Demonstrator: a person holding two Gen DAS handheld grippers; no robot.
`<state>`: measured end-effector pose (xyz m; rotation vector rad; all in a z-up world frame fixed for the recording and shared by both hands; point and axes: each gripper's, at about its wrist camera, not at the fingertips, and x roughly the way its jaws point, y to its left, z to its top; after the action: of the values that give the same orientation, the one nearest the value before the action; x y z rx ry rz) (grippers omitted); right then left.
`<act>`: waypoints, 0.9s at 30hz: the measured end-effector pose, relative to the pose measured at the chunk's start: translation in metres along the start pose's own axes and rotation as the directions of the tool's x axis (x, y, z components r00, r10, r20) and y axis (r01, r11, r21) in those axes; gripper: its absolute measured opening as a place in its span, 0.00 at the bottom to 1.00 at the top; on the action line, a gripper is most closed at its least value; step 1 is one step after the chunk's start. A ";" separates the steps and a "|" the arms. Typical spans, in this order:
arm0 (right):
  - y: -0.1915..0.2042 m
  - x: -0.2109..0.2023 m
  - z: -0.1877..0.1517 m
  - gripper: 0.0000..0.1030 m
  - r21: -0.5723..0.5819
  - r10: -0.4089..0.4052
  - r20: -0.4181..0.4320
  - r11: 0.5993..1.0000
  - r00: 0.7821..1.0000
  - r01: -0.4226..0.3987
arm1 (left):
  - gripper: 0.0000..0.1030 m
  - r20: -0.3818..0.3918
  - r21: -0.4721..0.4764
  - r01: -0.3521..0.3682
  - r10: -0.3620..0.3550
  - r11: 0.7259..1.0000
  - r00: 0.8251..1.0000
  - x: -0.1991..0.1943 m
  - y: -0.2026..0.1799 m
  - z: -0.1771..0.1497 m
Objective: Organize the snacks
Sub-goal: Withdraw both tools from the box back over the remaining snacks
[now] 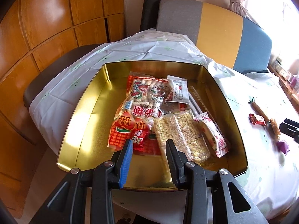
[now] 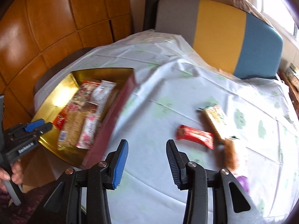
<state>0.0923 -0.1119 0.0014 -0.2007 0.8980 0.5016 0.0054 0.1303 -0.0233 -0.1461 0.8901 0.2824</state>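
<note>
Nearest, the left hand-held gripper (image 1: 149, 145) hung over the near rim of the gold tin (image 1: 89, 100), pointing steeply down, jaws apart with nothing between them. Inside the tin lay a small red candy (image 1: 139, 140) just past its blue pad, two clear packs of puffed-grain bars (image 1: 181, 136), a pink-and-white wrapped bar (image 1: 214, 138), a large red bag of sweets (image 1: 134, 108) and, furthest, a white sachet (image 1: 178, 90). The right hand-held gripper (image 2: 147, 147) hovered over bare cloth on the desk (image 2: 149, 85), also released and empty, tilted downward. Beyond it, still outside the tin, lay a red wrapped bar (image 2: 195, 136), a long tan snack bar (image 2: 214, 119), a brown bar (image 2: 231, 153) and a purple sweet (image 2: 243, 182).
</note>
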 end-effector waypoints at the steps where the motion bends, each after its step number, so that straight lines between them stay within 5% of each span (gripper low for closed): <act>1: -0.009 -0.003 -0.002 0.42 0.007 -0.022 -0.002 1.000 1.000 0.022 | 0.36 0.001 0.006 0.003 -0.003 1.000 1.000 0.000 -0.002 0.000; 7: -0.076 -0.028 -0.018 0.42 0.085 -0.141 -0.013 0.986 0.990 0.141 | 0.36 0.011 0.054 0.014 -0.014 0.998 1.000 -0.003 -0.017 0.003; 13: -0.156 -0.038 -0.047 0.42 0.258 -0.302 -0.044 0.918 0.952 0.302 | 0.36 0.022 0.097 0.028 -0.031 0.995 0.999 -0.007 -0.037 0.007; 17: -0.199 -0.036 -0.060 0.42 0.456 -0.270 -0.096 0.844 0.958 0.283 | 0.36 0.018 0.125 0.046 -0.048 0.991 0.999 -0.007 -0.051 0.011; 27: -0.221 -0.024 -0.075 0.42 0.522 -0.270 -0.218 0.779 0.938 0.346 | 0.36 0.010 0.212 0.092 -0.096 0.973 0.995 -0.008 -0.088 0.012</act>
<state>0.1375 -0.3387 -0.0347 0.1561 1.0802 -0.0980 0.0361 0.0479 -0.0091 0.0116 0.8850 0.0995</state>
